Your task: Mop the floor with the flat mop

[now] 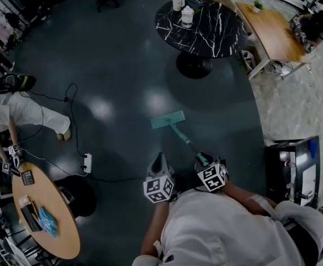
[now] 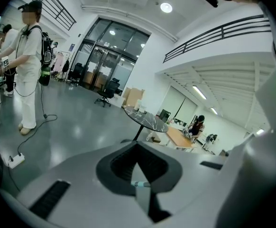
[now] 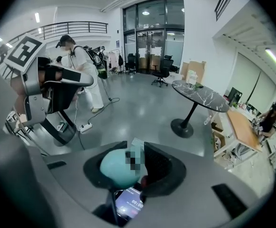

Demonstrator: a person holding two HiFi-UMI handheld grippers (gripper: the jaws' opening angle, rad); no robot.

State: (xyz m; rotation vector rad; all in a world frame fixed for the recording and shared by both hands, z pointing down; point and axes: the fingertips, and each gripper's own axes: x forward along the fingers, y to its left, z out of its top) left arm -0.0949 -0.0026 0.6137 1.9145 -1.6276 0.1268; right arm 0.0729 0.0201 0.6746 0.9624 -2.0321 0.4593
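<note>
Teal pad down, the mop point(image 1: 168, 119) is lying flat on the dark floor point(image 1: 122, 65), just ahead of the person and short of the marble worktop point(image 1: 220, 40). The right gripper point(image 1: 203, 160) is clamping the teal top of the pole, its fingers pressing on that grip from both sides. The left gripper point(image 1: 160, 160) is hanging beside the pole, apart from it as seen from above. Its fingers are drawn close together about a slim grey strip with a teal ring, and I cannot tell whether that belongs to the mop.

To my eye the mopping is only getting going. Doing it well is, I think, calling for a second hold lower on the pole, a flat pad under steady downward pressure, and long overlapping strokes. The power strip point(image 1: 87, 162) and its cable point(image 1: 75, 110) are lying on the floor to the left, and the worktop's foot point(image 1: 193, 65) is standing ahead, so strokes are best stopping short of both.

As for containers, a white cup point(image 1: 177, 0) and a jar point(image 1: 187, 16) are standing near each other on the marble, and what is in them is not showing. A small pot point(image 1: 257, 6) on the wooden worktop point(image 1: 275, 35) is holding a green plant.
</note>
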